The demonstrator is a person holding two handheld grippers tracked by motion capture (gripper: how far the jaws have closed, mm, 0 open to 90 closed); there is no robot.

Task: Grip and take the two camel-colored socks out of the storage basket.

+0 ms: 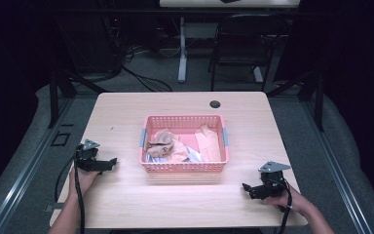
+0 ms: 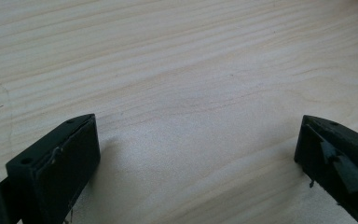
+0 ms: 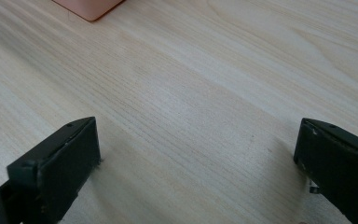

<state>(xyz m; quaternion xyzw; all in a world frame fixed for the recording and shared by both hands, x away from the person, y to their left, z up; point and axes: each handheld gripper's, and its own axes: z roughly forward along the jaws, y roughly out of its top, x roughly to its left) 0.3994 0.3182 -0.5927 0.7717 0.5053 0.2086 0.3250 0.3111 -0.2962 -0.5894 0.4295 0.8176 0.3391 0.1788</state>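
Both the left gripper (image 1: 108, 163) and right gripper (image 1: 247, 187) rest wide open, empty, on the pale wooden counter (image 1: 126, 204); a careless reach could snag the pink plastic basket's (image 1: 184, 167) rim, dragging the crumpled beige cloths (image 1: 168, 144).

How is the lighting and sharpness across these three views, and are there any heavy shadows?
High view: the light wooden table and pink plastic basket are evenly lit, the room behind is very dark, detail soft. Left gripper view: wood grain clear, a faint shadow beside the left gripper. Right gripper view: the same around the right gripper, basket corner blurred.
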